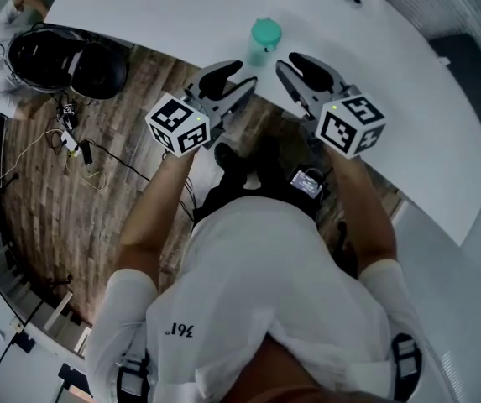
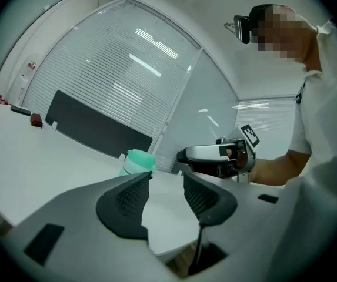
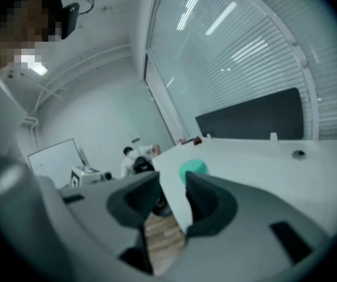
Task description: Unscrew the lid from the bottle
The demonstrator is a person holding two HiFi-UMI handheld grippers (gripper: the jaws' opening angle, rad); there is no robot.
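White curved table (image 1: 181, 7) bears a small pale bottle (image 1: 263, 50), its mint-green round lid (image 1: 266, 32) on; left gripper (image 1: 247, 72) and right gripper (image 1: 286, 60) wait nearby, jaws parted, empty.

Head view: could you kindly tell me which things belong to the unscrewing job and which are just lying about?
Job: bottle, its green lid, left gripper, right gripper.
Lying about: floor cables, bulky black object beside the table.
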